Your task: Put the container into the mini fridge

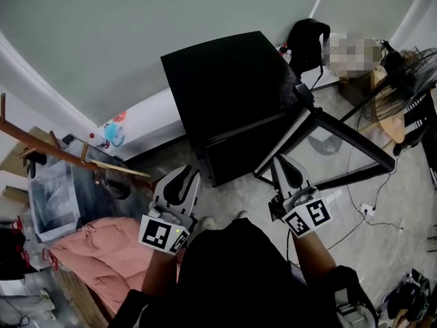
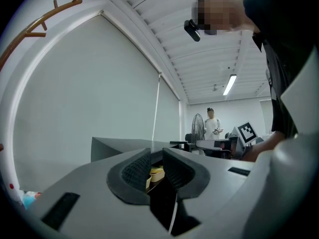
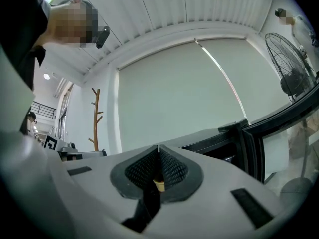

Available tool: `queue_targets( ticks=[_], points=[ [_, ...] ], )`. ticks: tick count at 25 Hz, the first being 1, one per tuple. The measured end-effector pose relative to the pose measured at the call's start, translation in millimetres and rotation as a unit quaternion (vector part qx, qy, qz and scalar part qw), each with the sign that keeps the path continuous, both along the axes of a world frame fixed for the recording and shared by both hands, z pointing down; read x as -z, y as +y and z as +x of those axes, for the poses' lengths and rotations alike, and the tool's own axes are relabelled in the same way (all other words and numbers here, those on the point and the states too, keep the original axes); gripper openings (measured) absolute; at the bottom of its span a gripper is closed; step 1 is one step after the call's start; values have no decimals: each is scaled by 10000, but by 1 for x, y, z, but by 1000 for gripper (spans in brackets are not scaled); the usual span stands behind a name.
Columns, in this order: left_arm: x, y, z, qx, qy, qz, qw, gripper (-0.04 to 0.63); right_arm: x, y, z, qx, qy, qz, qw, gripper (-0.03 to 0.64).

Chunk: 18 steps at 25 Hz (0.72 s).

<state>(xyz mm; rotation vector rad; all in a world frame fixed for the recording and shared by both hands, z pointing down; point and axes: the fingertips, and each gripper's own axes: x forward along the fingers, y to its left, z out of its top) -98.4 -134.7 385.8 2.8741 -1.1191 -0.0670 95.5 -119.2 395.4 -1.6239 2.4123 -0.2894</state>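
Grey wall (image 1: 136, 33) behind; open mini fridge (image 1: 225, 94) faces the closed right hand-held gripper (image 1: 281, 161).

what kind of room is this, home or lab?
Probably an office or lab workspace, not a home kitchen: a black mini fridge stands on the floor with its door open, loose cables and a floor fan are close by, and a strip light is on overhead.

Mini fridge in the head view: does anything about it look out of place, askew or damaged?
Only its door stands out: it is swung wide open toward the picture's right, while the mini fridge itself stands upright. No spill or damage shows on it.
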Motion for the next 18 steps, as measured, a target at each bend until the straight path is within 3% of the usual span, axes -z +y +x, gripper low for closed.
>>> queue_targets(
  ticks=[18],
  points=[
    [-8,-1,-13,81,28,-141,9999,67,-6,-5,-23,293,67,-54,9995,37]
  ],
)
